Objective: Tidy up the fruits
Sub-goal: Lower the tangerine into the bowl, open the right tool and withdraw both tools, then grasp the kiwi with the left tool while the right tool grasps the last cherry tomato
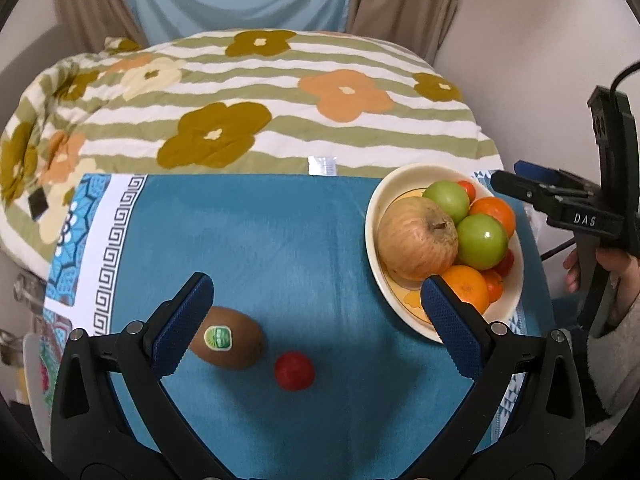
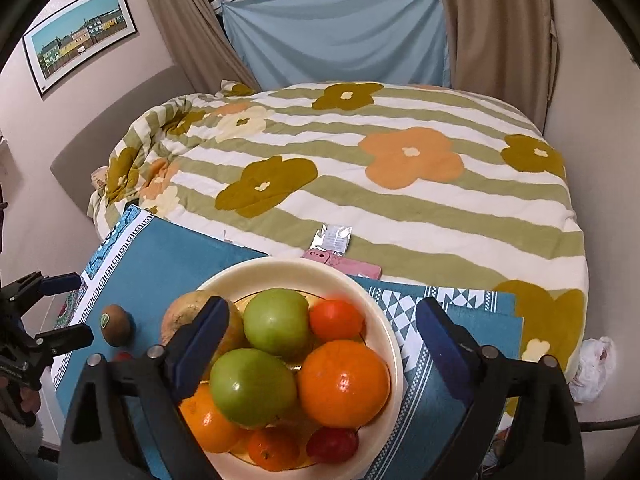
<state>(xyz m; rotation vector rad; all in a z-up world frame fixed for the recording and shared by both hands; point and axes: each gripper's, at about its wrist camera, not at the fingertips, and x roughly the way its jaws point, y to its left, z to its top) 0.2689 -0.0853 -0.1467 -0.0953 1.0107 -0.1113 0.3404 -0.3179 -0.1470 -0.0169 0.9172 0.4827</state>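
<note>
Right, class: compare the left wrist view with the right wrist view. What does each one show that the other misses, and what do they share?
Only the left wrist view shows the small red fruit in full, lying on the blue cloth beside the kiwi.

Only the right wrist view shows the framed picture on the wall, the pink phone and the foil sachet whole on the quilt.

Both show the kiwi, the bowl of fruit, the floral quilt, and both open grippers: left, right.
</note>
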